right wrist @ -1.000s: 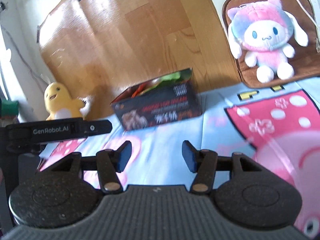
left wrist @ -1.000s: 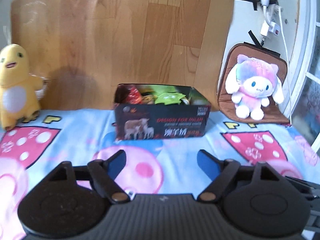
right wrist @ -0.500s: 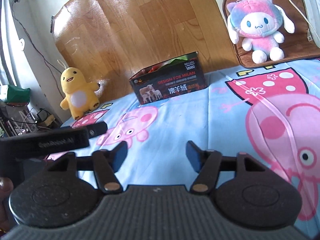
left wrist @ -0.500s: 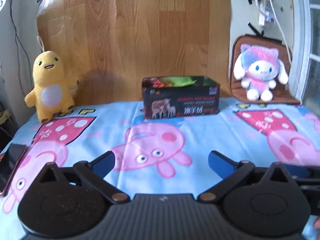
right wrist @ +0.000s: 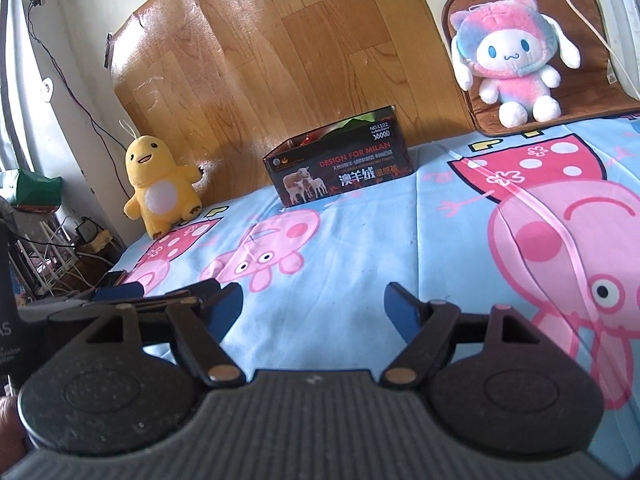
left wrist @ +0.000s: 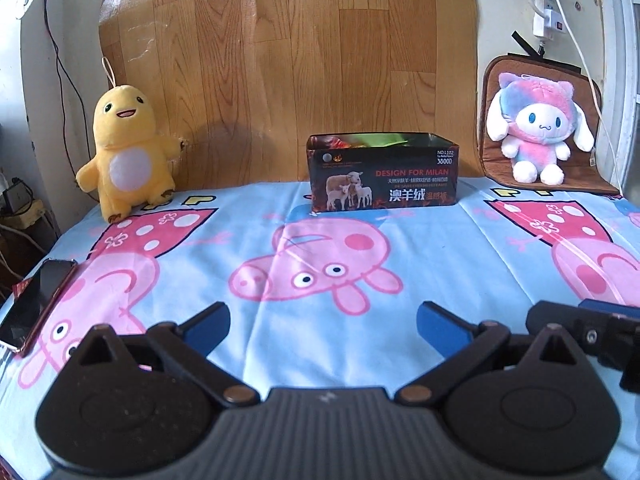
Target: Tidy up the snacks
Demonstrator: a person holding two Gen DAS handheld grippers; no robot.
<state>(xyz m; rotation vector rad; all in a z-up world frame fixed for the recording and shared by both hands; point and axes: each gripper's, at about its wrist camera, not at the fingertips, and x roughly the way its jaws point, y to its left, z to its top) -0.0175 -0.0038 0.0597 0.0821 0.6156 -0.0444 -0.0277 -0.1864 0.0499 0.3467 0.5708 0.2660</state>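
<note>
Pulled well back from the dark snack box (left wrist: 382,174), now far off by the wood-grain board (left wrist: 280,60). Left gripper (left wrist: 323,322) and right gripper (right wrist: 314,306) both wide open, empty. Snacks boxed; task apparently finished.

Both grippers now sit farther back from the box (left wrist: 382,176), which looks smaller, toward 12 o'clock. A phone (left wrist: 34,306) now shows at 9 o'clock of the left gripper (left wrist: 322,326). The right gripper (right wrist: 314,306) is leveller, with the left one's fingers (right wrist: 120,292) now at its 9 o'clock.
</note>
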